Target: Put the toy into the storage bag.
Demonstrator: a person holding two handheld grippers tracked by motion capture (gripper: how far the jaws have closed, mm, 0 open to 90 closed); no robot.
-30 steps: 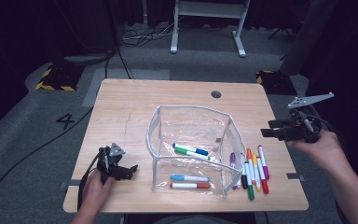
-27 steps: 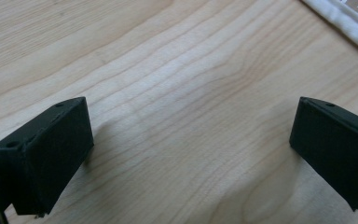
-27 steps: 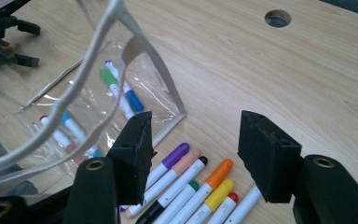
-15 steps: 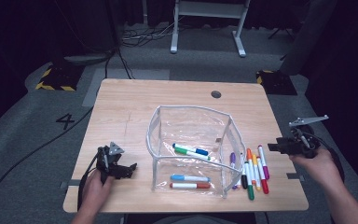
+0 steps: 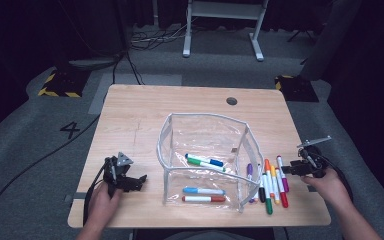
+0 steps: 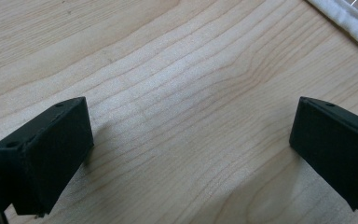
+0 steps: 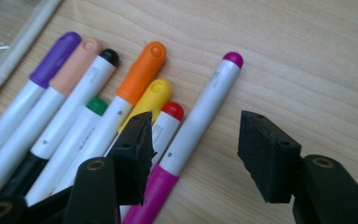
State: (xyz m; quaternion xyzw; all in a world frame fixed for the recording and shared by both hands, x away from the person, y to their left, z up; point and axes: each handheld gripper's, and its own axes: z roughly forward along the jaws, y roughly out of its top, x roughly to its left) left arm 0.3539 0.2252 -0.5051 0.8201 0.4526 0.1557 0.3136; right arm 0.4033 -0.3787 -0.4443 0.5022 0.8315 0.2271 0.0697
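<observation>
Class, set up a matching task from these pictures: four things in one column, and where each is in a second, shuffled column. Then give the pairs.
Things
1. red marker
2. magenta marker
3. left gripper
4. purple marker

Places
A. between the right gripper's open jaws
B. inside the clear pouch, near edge
C. on bare wood left of the pouch
D. in the marker row, nearest the pouch

Pairs: 1-B, 2-A, 3-C, 4-D

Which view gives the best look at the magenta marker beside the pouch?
The right gripper view: the magenta marker lies large between the open right gripper's fingers, cap and barrel clear. The high view shows it small, outermost in the marker row.
</observation>
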